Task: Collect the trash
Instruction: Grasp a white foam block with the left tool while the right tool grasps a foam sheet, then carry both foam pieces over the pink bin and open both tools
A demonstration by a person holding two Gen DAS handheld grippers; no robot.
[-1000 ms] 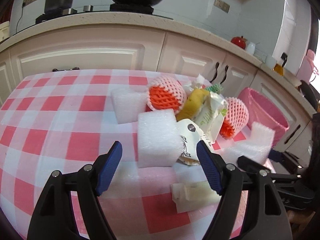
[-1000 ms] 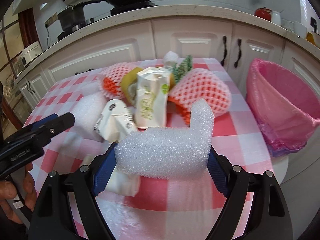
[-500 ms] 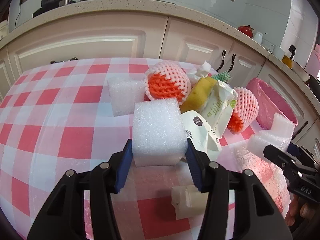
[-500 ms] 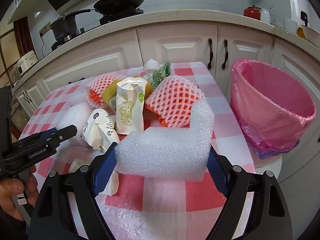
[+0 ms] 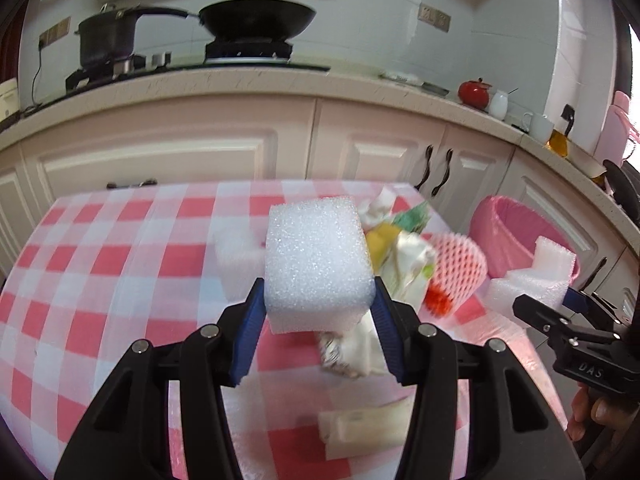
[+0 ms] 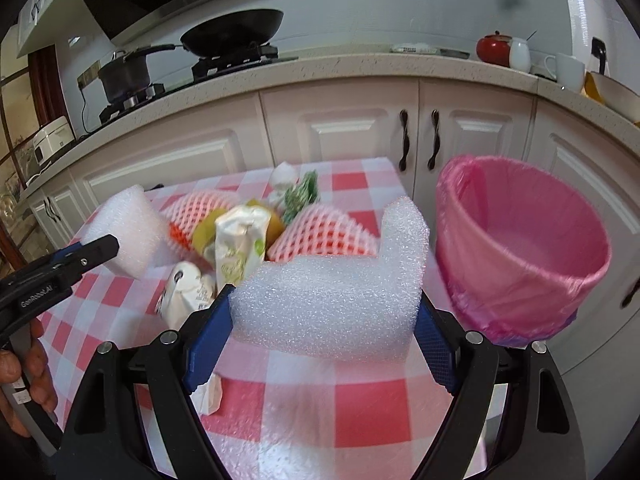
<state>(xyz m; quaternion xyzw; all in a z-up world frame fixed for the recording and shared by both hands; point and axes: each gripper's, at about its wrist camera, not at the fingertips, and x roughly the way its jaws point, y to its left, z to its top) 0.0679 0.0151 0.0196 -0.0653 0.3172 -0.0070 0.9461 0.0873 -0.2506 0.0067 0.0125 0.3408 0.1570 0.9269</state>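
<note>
My left gripper point(image 5: 318, 338) is shut on a white foam block point(image 5: 316, 264), lifted above the checked tablecloth point(image 5: 100, 264). My right gripper point(image 6: 322, 334) is shut on an L-shaped white foam piece point(image 6: 332, 288), held up beside the pink-lined trash bin point(image 6: 520, 256). On the table lies a pile of trash: pink foam fruit nets point(image 6: 324, 232), a crumpled white-green wrapper point(image 6: 238, 244), a yellow peel point(image 5: 382, 240) and a crushed white packet point(image 6: 186, 292). In the right wrist view the left gripper with its block point(image 6: 128, 236) shows at the left.
Another foam block point(image 5: 236, 248) rests on the cloth behind the held one, and a small white scrap point(image 5: 364, 428) lies near the front edge. White kitchen cabinets point(image 6: 348, 128) and a counter with a stove and pans stand behind the table. A person's hand point(image 6: 24, 392) holds the left gripper.
The left jaws closed on the foam block and lifted it off the cloth. The right gripper rose and moved toward the pink bin with its foam piece.
</note>
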